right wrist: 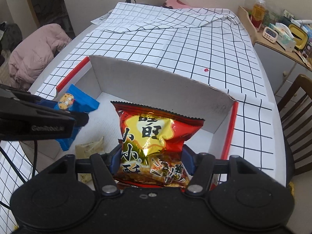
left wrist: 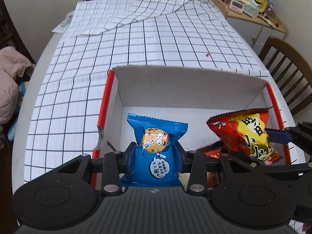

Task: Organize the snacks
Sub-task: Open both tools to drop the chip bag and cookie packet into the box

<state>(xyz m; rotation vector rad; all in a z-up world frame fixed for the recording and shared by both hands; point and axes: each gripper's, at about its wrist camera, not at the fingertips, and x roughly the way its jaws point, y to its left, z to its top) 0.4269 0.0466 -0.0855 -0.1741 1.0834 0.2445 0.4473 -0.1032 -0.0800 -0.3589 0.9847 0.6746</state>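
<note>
In the left wrist view, the left gripper (left wrist: 155, 156) sits at lower centre of the frame, clenched on a blue cookie packet (left wrist: 156, 146). Its blue pads press both sides of the packet's middle, and the packet's crimped top edge sticks up beyond the fingertips into the frame's centre. The packet hangs over the open white cardboard box (left wrist: 187, 85) with red outer edges, near the box's left wall.

At the right edge of that same view, the right gripper (left wrist: 271, 136) reaches in from the side, one blue pad against a red and yellow snack bag (left wrist: 247, 134). Below that bag, reddish wrappers (left wrist: 212, 153) lie in the box, partly hidden by the left gripper's frame.

In the right wrist view, the right gripper (right wrist: 152, 161) at lower centre grasps the red and yellow snack bag (right wrist: 156, 136) across its lower half, pads on both sides; the bag's serrated top rises toward mid-frame, in front of the box's far wall (right wrist: 156, 81). At left, the left gripper (right wrist: 58, 107) enters with the blue cookie packet (right wrist: 81, 103) pinched in it. A pale wrapper (right wrist: 91, 146) lies on the box floor, lower left of the red bag.

The box stands on a black-and-white checked tablecloth (left wrist: 136, 44) filling the upper half of both views.
</note>
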